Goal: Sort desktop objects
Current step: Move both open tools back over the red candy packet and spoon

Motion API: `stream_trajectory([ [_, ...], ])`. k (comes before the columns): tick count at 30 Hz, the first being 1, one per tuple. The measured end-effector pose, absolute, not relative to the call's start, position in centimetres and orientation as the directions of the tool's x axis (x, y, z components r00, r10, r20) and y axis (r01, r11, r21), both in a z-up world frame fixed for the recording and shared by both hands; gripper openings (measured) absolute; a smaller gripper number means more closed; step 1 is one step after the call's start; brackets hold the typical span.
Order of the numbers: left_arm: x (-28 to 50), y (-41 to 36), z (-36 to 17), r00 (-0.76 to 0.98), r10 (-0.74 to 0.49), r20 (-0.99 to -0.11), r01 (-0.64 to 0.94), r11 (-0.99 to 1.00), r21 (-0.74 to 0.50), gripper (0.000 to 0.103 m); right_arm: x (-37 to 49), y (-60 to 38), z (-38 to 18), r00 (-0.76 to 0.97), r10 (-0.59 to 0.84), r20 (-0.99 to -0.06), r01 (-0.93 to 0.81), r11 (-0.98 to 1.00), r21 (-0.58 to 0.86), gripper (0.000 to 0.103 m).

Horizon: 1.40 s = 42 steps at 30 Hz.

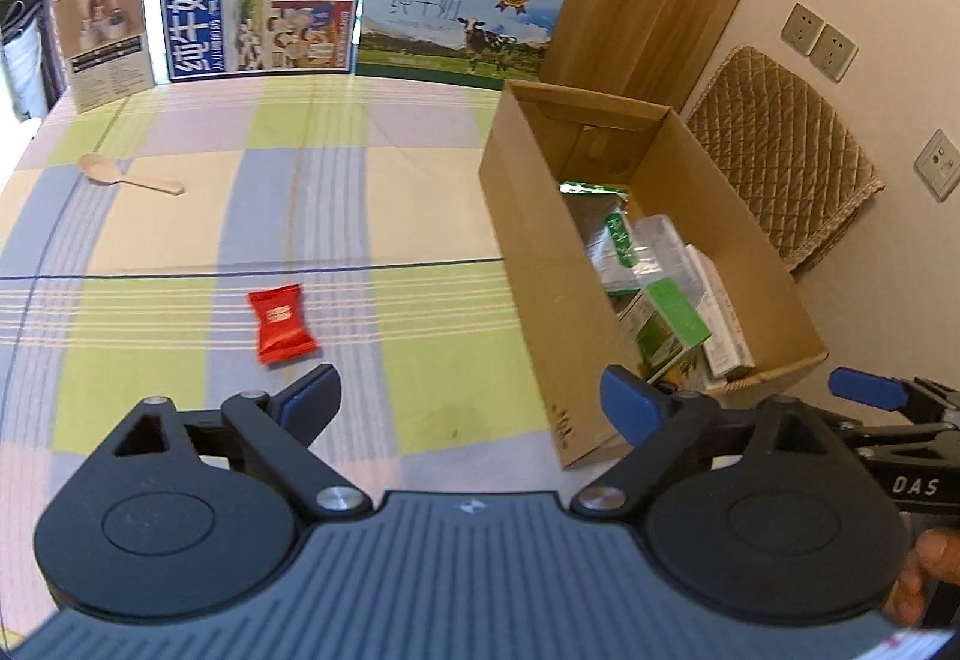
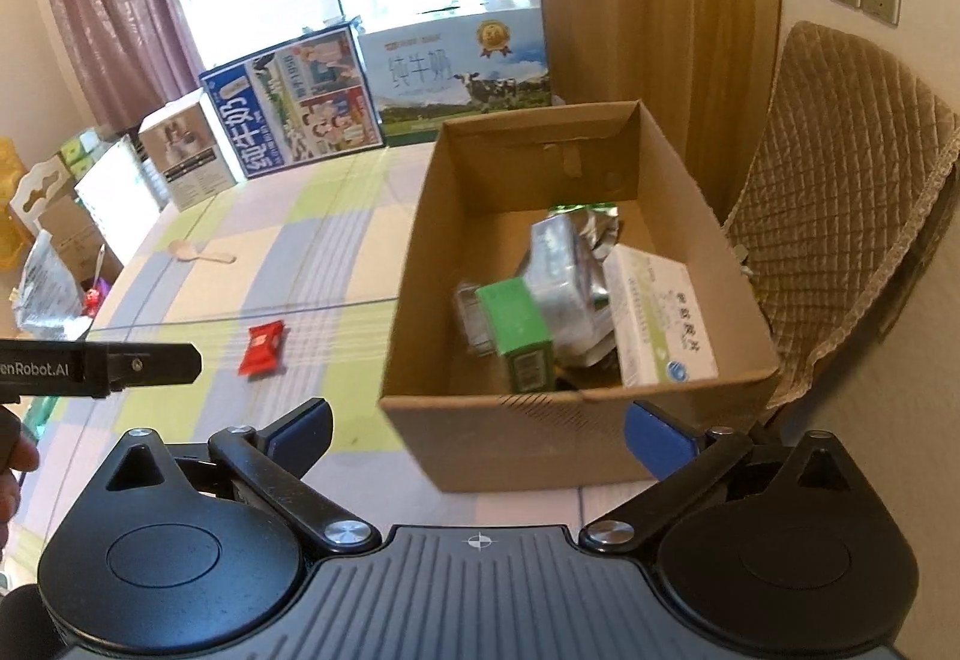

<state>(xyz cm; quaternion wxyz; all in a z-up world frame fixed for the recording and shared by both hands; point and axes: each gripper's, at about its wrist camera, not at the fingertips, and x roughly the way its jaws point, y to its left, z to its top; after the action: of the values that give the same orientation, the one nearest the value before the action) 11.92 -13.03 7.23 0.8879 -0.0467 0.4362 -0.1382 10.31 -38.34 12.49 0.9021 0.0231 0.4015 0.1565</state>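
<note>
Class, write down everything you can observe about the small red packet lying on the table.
The red packet is a small, flat, pillow-shaped wrapper of glossy red film with crimped ends and a pale printed label across its middle, too small to read. It appears sealed. It lies flat and slightly askew on the checked tablecloth, alone, left of the cardboard box and apart from it. Nothing else touches it. In the right wrist view it shows again, still on the cloth, clear of both grippers.

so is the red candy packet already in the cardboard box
No, the red candy packet lies on the checked tablecloth, left of the cardboard box and apart from it.
</note>
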Motion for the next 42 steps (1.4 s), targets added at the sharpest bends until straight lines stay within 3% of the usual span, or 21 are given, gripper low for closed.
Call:
stream_trajectory([
  [5,10.2,-11.6,6.8,0.576,-0.274,-0.770,0.186,0.961,-0.203,0.101,9.2,-37.3,12.8,0.628,0.314,-0.712,-0.278,0.945,0.171,0.101],
  [25,4.5,-4.0,5.2,0.585,-0.214,-0.782,0.166,0.976,-0.142,0.101,4.9,-32.0,11.4,0.566,0.409,-0.716,-0.380,0.900,0.214,0.101],
  [42,4.8,2.0,4.0,0.598,-0.135,-0.790,0.086,0.991,-0.104,0.101,6.7,-25.3,9.0,0.501,0.447,-0.741,-0.475,0.858,0.197,0.101],
])
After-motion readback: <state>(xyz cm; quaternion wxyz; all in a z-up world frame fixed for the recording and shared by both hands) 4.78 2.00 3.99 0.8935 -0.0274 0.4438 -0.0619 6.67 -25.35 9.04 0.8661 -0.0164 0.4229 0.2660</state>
